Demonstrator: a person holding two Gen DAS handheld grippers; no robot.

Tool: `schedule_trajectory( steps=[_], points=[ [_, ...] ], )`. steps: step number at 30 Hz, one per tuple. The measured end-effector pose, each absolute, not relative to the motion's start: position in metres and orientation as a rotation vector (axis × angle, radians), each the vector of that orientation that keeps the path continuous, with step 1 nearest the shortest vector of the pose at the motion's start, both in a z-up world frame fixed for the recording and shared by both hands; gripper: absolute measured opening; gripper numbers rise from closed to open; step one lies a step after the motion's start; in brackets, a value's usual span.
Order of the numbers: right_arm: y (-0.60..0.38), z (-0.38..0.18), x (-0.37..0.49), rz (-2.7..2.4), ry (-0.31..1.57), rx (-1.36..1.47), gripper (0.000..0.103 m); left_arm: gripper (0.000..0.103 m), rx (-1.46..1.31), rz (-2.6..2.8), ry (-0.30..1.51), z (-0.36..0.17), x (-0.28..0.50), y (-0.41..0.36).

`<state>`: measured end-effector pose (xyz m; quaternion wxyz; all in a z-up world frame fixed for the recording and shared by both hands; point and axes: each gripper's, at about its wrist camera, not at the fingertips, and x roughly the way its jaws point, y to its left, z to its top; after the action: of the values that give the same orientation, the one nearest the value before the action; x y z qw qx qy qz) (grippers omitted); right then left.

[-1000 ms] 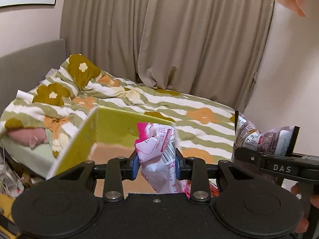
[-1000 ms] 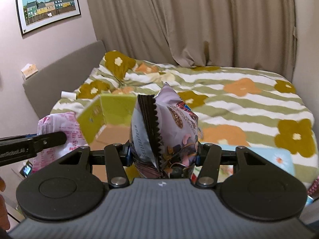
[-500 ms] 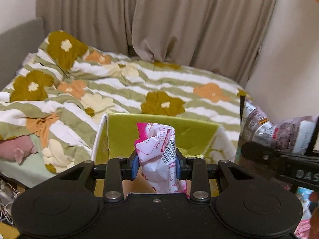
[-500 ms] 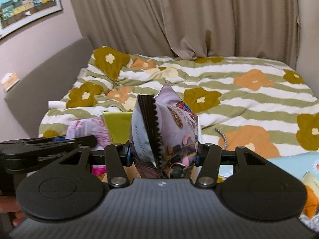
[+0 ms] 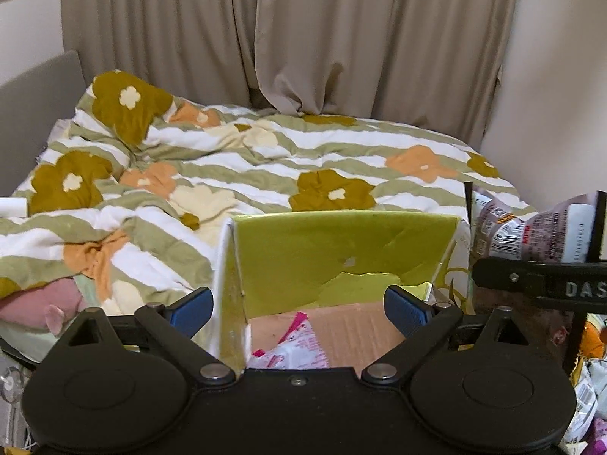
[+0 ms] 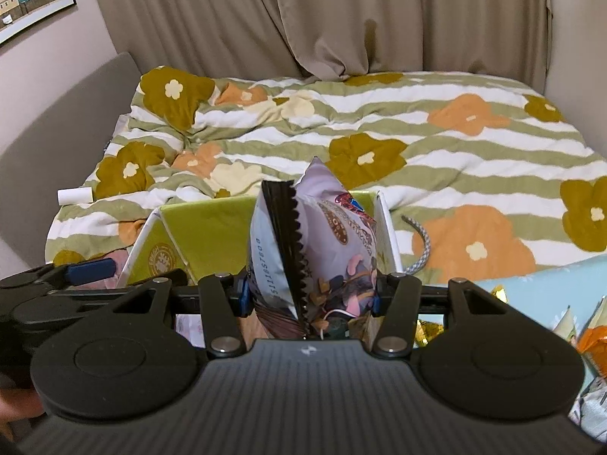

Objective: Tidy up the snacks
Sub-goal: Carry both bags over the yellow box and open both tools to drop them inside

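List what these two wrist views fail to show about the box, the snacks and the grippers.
- Box floor: left wrist view, near part hidden by the left gripper body; other contents cannot be told.
- Pink packet: left wrist view, lower part hidden by that body.
- Purple bag: right wrist view, bottom hidden behind the right gripper.
- Snacks at right: right wrist view, cut off by the edge, too blurred to identify.

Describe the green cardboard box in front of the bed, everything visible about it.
The box is open-topped cardboard with glossy lime-green inner walls, a white outer face printed with a green round emblem, and a bare brown corrugated floor. Its back wall is creased and torn near the bottom. It stands upright against the flowered duvet. A pink-and-white snack packet lies inside on the floor. The open left gripper straddles its left wall.
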<state>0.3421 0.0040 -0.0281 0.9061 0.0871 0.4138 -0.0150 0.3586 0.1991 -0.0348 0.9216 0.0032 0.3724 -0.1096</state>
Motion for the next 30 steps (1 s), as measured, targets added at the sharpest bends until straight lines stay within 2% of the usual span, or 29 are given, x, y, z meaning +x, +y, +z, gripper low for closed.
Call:
schedule_trajectory(
  steps=[15, 16, 18, 19, 30],
  points=[
    [0.018, -0.041, 0.365, 0.047, 0.895, 0.1, 0.069, 0.099, 0.006, -0.113, 0.726, -0.018, 0.327, 0.214],
    [0.02, -0.045, 0.369, 0.051, 0.904, 0.092, 0.071, 0.099, 0.009, -0.106, 0.727, -0.018, 0.326, 0.215],
    [0.023, -0.052, 0.375, 0.054, 0.922, 0.081, 0.086, 0.099, 0.015, -0.092, 0.737, -0.021, 0.327, 0.215],
    [0.023, -0.055, 0.376, 0.047, 0.921, 0.081, 0.103, 0.099, 0.016, -0.086, 0.742, -0.022, 0.328, 0.215],
    [0.014, -0.062, 0.366, 0.066, 0.844, 0.093, 0.103, 0.098, 0.013, -0.072, 0.785, -0.032, 0.326, 0.216]
  ],
)
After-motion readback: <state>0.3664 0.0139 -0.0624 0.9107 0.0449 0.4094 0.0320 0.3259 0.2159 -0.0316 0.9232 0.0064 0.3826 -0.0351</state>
